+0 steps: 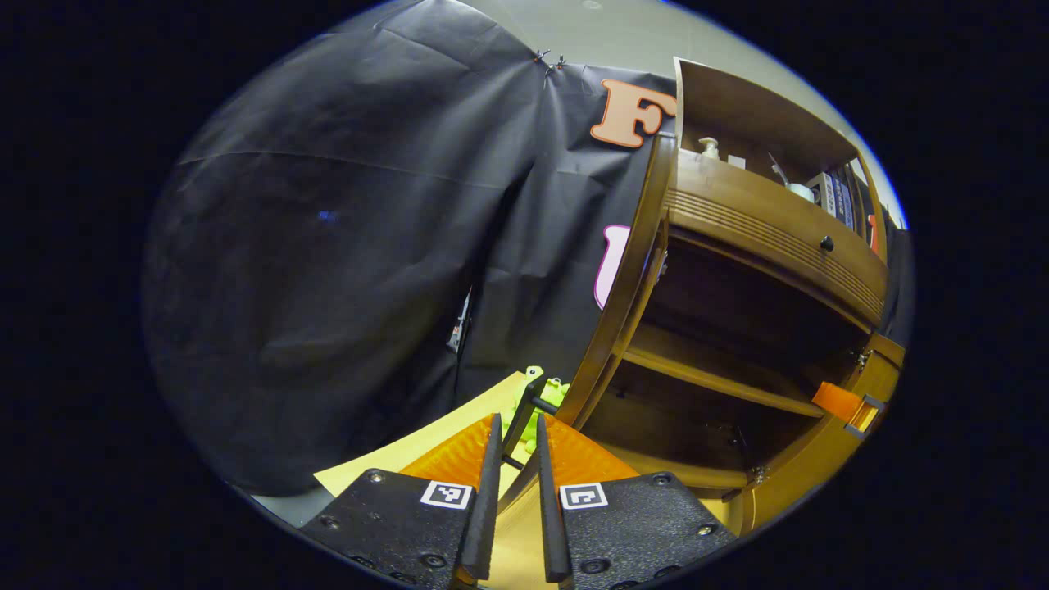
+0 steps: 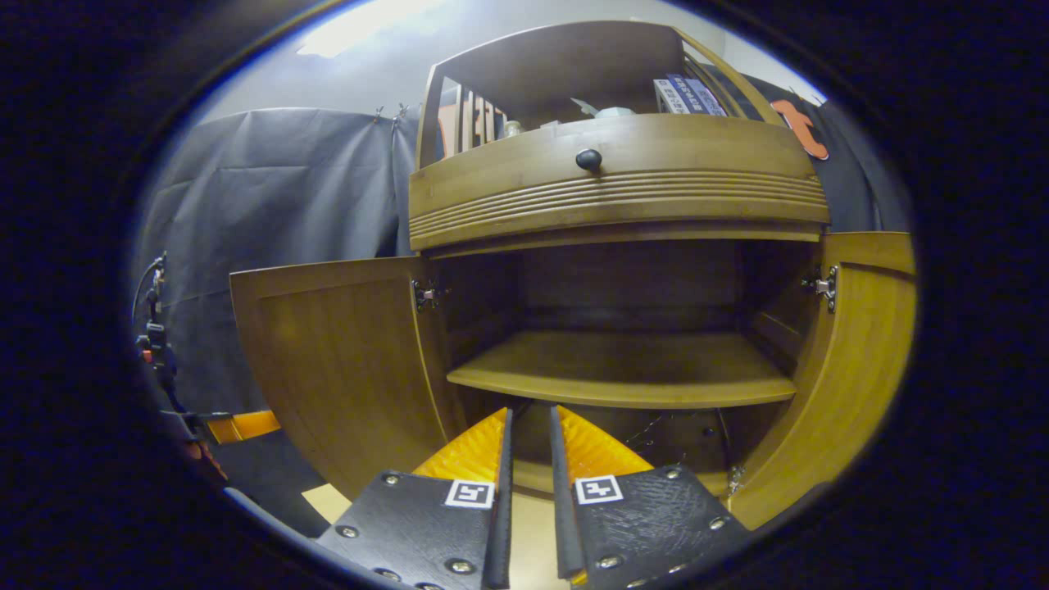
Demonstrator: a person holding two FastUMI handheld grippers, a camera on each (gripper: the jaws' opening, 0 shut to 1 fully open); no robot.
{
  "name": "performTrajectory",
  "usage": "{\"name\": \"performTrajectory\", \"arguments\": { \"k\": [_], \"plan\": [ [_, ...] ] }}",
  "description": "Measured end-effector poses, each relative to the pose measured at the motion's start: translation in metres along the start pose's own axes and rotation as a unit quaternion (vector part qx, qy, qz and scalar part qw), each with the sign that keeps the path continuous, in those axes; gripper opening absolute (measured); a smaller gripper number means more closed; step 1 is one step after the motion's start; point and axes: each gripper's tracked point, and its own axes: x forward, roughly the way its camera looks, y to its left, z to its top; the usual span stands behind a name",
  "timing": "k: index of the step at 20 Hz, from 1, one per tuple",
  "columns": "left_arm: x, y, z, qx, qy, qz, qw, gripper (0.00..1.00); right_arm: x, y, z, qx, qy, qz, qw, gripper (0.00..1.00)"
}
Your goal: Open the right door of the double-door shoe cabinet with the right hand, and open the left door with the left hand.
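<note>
Judging from how things lie, both doors are open already & the task looks about done. Right gripper view: shoe cabinet faces the camera, left door swung wide at its left side, right door swung out at its right side, inner shelf bare, drawer w/ dark knob above. Right tool sits in front of the opening, near the cabinet's bottom front edge, fingers nearly pressed together w/ only a thin gap, pinching nothing. Left gripper view: left tool is at the free edge of the left door, jaws narrow; a dark handle piece shows in the slit, but can't tell if both fingers press on it. Something green lies beyond on a yellow floor mat. Next move, as I read it: let go if gripping, back both tools off w/o bumping the doors shut.
</note>
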Motion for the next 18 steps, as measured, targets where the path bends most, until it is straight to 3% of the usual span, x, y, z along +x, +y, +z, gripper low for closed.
{"name": "performTrajectory", "arguments": {
  "k": [5,9,10,13,14,18],
  "plan": [
    [-0.021,-0.010,0.051,0.024,-0.067,-0.016,0.997,0.25,-0.007,-0.010,0.002,-0.002,-0.004,-0.013,1.000,0.22],
    [-0.033,-0.048,0.112,0.063,-0.134,-0.041,0.988,0.25,-0.012,-0.021,0.006,-0.001,-0.010,-0.025,1.000,0.22],
    [-0.036,-0.059,0.121,0.071,-0.143,-0.052,0.986,0.21,-0.012,-0.023,0.007,-0.001,-0.012,-0.029,1.000,0.22],
    [-0.035,-0.097,0.124,0.077,-0.144,-0.098,0.982,0.25,-0.020,-0.030,0.014,-0.002,-0.019,-0.038,0.999,0.22],
    [-0.035,-0.111,0.123,0.078,-0.145,-0.117,0.979,0.17,-0.023,-0.032,0.018,-0.003,-0.023,-0.043,0.999,0.22],
    [-0.027,-0.162,0.109,0.092,-0.129,-0.178,0.971,0.17,-0.042,-0.052,0.039,-0.002,-0.046,-0.071,0.996,0.22]
  ]
}}
